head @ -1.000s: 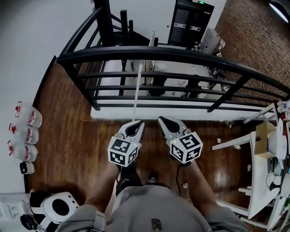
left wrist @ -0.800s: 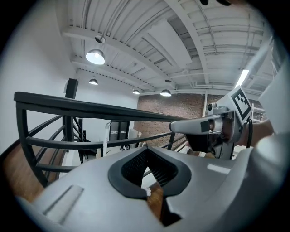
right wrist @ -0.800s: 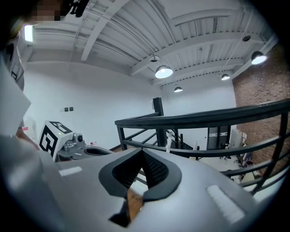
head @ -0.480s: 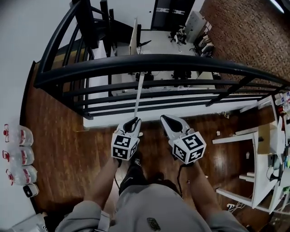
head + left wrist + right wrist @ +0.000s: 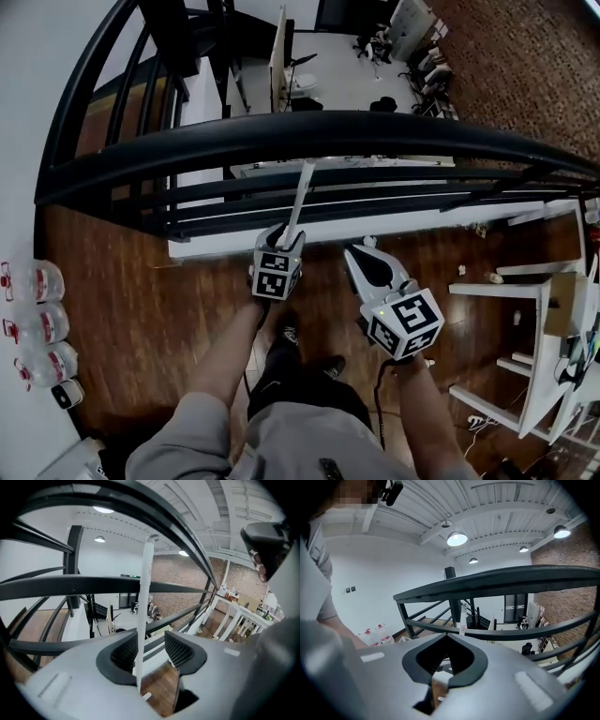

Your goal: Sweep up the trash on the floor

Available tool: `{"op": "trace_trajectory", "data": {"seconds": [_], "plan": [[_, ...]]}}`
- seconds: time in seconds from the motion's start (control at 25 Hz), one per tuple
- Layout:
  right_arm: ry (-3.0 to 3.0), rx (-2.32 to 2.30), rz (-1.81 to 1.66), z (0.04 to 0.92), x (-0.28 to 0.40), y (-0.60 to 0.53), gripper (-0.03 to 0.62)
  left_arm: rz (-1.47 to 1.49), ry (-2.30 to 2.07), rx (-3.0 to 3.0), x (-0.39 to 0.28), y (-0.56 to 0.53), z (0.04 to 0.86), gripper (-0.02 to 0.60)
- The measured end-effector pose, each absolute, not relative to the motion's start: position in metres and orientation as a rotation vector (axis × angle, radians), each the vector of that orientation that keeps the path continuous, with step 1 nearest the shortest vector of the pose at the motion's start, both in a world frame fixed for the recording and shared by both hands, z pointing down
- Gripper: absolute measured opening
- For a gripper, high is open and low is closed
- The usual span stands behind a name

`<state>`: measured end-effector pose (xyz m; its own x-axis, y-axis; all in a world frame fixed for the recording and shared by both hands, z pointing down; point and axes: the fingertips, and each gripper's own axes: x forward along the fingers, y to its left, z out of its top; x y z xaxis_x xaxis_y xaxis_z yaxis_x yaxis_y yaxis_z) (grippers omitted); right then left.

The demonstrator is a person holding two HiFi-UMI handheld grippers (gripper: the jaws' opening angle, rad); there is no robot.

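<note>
A dark wooden floor ends at a black metal railing, with a lower room visible beyond it. Only the head view shows the person's arms, legs and shoes from above. It also shows the marker cubes on both grippers and a row of plastic bottles against the left wall. Their red labels are too small to read. The left gripper view adds a brick wall and white tables to the right. The right gripper view adds ceiling lamps and a small white tag on the railing, its print unreadable.

The left gripper points at the railing. Its jaws have just been opening and stand apart, with a white broom handle upright between them, close to the left pad and not clamped. In the head view the handle slants up across the rails. The right gripper is just beside the left one, closed and holding nothing, as the right gripper view confirms.

Pale scraps of trash lie on the floor by the white table, well apart from both grippers.
</note>
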<state>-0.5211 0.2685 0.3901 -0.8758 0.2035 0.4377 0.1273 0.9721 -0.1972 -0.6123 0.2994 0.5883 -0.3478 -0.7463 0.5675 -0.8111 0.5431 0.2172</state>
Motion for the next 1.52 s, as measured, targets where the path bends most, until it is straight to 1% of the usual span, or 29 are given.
{"op": "trace_trajectory", "data": {"seconds": [0.12,0.36,0.4,0.48,0.52,1.04,1.32,1.4,1.48,1.52], "plan": [[-2.643,-0.226,0.246,0.4,-0.529,0.263,0.0,0.148,-2.147,1.216,-0.629,0.287,0.618,0.21],[-2.628,-0.196,0.275,0.414,-0.528,0.243,0.0,0.147,-2.151,1.148,-0.649,0.26,0.653,0.216],[-2.625,-0.19,0.276,0.416,-0.528,0.238,0.0,0.154,-2.161,1.13,-0.654,0.258,0.654,0.203],[-2.619,-0.171,0.281,0.418,-0.526,0.229,0.0,0.171,-2.179,1.11,-0.659,0.255,0.654,0.084],[-2.616,-0.16,0.285,0.418,-0.524,0.225,0.0,0.183,-2.183,1.116,-0.657,0.254,0.653,0.075],[-2.646,-0.136,0.322,0.4,-0.507,0.224,0.0,0.248,-1.952,1.492,-0.584,0.235,0.62,0.072],[-2.707,0.008,0.283,0.372,-0.478,0.209,0.0,0.326,-1.817,1.761,-0.526,0.195,0.573,0.074],[-2.736,0.051,0.274,0.358,-0.468,0.201,0.087,0.347,-1.779,1.853,-0.51,0.177,0.551,0.074],[-2.774,0.092,0.257,0.339,-0.458,0.191,0.135,0.37,-1.731,1.957,-0.489,0.158,0.529,0.074],[-2.795,0.111,0.239,0.328,-0.452,0.186,0.149,0.383,-1.702,2.01,-0.476,0.149,0.517,0.074]]}}
